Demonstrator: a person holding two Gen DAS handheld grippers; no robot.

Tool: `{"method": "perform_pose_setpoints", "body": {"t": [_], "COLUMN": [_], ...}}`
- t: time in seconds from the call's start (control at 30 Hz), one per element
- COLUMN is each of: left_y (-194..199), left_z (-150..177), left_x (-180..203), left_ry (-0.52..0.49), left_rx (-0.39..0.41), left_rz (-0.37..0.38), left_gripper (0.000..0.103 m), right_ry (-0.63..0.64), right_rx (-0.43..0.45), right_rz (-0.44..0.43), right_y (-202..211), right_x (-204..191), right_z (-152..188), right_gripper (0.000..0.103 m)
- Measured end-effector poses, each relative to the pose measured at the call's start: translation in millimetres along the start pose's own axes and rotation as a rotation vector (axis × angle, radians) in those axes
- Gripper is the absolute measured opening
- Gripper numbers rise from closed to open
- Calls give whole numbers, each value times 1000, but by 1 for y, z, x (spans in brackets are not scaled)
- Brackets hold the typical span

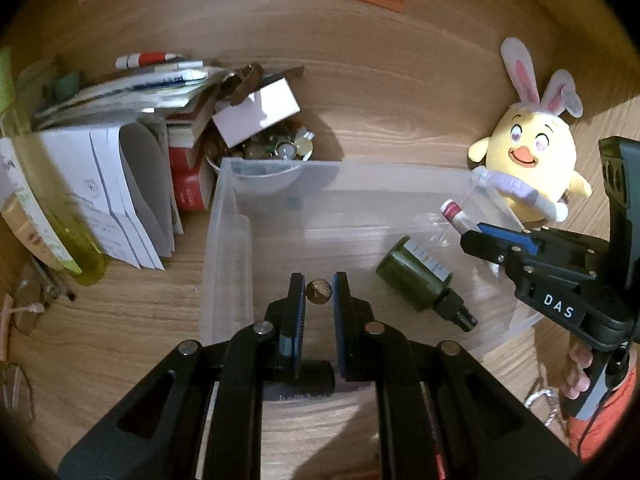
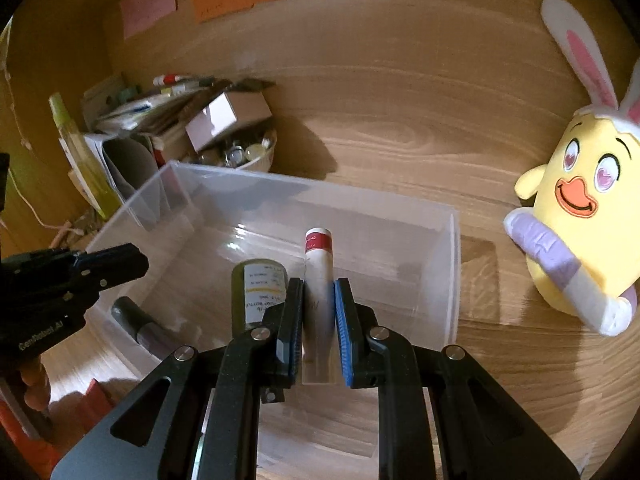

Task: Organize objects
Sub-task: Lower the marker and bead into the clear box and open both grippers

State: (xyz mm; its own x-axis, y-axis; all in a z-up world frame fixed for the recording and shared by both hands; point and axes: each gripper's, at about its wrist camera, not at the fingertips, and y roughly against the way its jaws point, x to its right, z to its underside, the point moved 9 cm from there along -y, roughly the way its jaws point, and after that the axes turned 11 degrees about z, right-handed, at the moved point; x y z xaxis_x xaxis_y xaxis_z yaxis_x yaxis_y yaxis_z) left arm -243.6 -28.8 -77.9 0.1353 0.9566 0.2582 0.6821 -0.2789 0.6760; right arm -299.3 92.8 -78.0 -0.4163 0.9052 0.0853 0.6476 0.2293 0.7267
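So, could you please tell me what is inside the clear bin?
A green bottle lies in the bin, with a dark tube beside it. The tools hide part of the floor.

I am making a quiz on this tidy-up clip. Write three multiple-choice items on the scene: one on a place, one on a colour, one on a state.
1. Where does the dark green glass bottle lie?
A. inside the clear plastic bin
B. on the paper stack
C. beside the plush toy

2. What colour is the band near the end of the white tube?
A. blue
B. red
C. green

3. What does the left tool hold?
A. nothing
B. a pen
C. a small brown ball

Answers:
1 A, the bottle rests on its side on the bin floor.
2 B, the right wrist view shows a red band around the tube held in the right tool.
3 C, the ball sits pinched between the left tool's two fingertips, above the bin.
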Motion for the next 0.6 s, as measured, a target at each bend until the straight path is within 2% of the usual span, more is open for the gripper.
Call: {"method": "perform_pose_setpoints", "body": {"t": [0.33,0.43,0.47,0.6], "left_y": [-1,3,5,18], "left_z": [3,3,3,2], "left_x": [7,7,8,14], "left_ry": [-18,-11,-13,-34], "left_rx": [-23,-18,-12,15], "left_rz": [15,21,21,17], "left_gripper": [14,29,35,48], "right_ry": [13,7,5,1], "right_rx": [-32,-37,-33,0], "right_rz": [-12,-22,-24,-15], "right_y": [-7,-7,-5,6], "right_x": [-6,-6,-5,-3], "right_z": [6,5,4,-1], "right_gripper": [14,15,17,29]}}
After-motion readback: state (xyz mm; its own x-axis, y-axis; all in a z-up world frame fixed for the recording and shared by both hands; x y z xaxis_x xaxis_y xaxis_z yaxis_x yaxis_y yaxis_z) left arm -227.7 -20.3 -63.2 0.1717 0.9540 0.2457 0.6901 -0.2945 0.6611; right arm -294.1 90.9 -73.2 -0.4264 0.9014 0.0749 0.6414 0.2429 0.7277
